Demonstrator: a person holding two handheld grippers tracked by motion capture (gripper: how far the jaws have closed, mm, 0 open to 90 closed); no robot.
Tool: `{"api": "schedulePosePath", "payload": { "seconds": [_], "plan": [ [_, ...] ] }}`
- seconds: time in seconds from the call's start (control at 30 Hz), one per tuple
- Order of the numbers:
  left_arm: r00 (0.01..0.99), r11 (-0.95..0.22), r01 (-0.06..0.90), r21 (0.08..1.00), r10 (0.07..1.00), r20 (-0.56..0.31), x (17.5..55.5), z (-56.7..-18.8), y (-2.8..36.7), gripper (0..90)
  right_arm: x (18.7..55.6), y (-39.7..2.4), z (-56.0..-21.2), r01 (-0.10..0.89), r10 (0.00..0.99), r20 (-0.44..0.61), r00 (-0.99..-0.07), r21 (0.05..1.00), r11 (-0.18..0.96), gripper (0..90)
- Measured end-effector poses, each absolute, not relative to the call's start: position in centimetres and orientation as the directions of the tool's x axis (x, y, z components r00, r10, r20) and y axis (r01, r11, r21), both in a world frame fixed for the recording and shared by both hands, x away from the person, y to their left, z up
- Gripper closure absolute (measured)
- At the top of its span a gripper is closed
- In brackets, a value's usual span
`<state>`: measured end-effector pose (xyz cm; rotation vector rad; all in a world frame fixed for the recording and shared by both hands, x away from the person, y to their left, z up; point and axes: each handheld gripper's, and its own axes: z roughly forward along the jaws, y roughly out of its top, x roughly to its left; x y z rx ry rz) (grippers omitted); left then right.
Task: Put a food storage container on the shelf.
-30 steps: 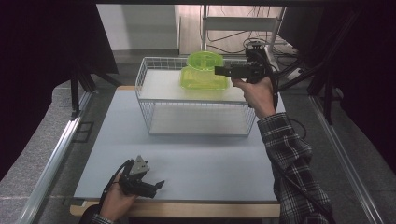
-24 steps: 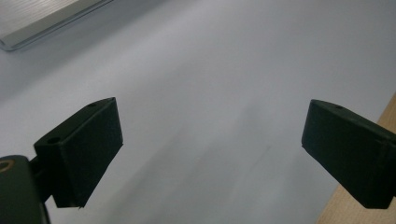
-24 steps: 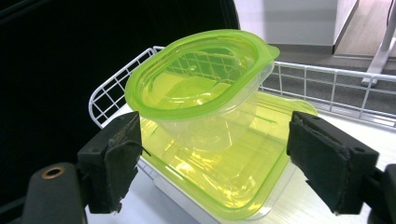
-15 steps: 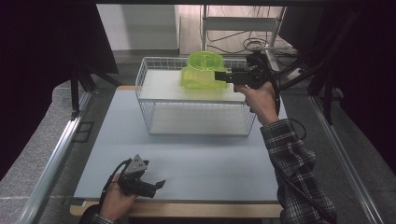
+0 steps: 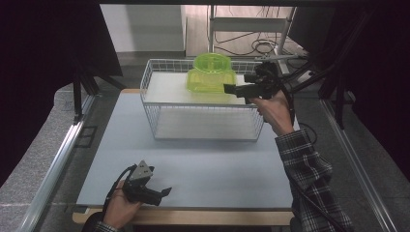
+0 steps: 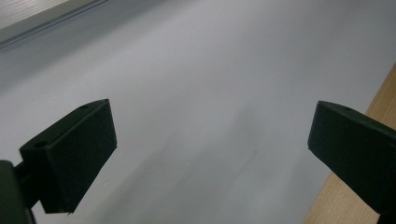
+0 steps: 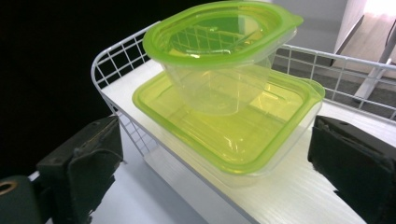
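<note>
Two clear containers with green lids stand stacked on a white shelf in a white wire basket (image 5: 203, 123). The round container (image 5: 212, 62) (image 7: 219, 42) sits on top of the flat square container (image 5: 211, 80) (image 7: 233, 130). My right gripper (image 5: 228, 88) (image 7: 212, 144) is held level at the stack's right side. Its jaws have just been opening and now stand wide on either side of the square container without pressing it. My left gripper (image 5: 167, 192) (image 6: 210, 135) rests low over the grey mat (image 5: 208, 164) at the near left, open with nothing between its jaws.
The wire basket stands at the far middle of the mat, its rim (image 7: 116, 56) rising around the shelf. A wooden table edge (image 6: 380, 100) runs close by the left gripper. Metal rails (image 5: 53, 164) flank the table, and cables (image 5: 256, 46) lie on the floor behind.
The right gripper has shifted slightly lower and nearer beside the stack. The containers and the left hand stay where they were.
</note>
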<state>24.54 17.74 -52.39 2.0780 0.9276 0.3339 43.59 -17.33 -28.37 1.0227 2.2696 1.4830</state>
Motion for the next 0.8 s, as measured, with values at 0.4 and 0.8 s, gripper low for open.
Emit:
{"api": "schedulePosePath", "payload": {
  "seconds": [0.4,0.8],
  "plan": [
    [0.702,-0.382,0.505,0.773,0.704,-0.110,24.5,-52.5,17.7,0.0,42.7,-18.0,-29.1,0.407,0.656,0.135,-0.743,0.869,0.281,0.8],
    [0.707,-0.387,0.523,0.759,0.695,-0.133,24.6,-52.6,17.7,0.0,41.4,-18.1,-29.9,0.394,0.650,0.106,-0.753,0.863,0.316,0.7]
  ]
}}
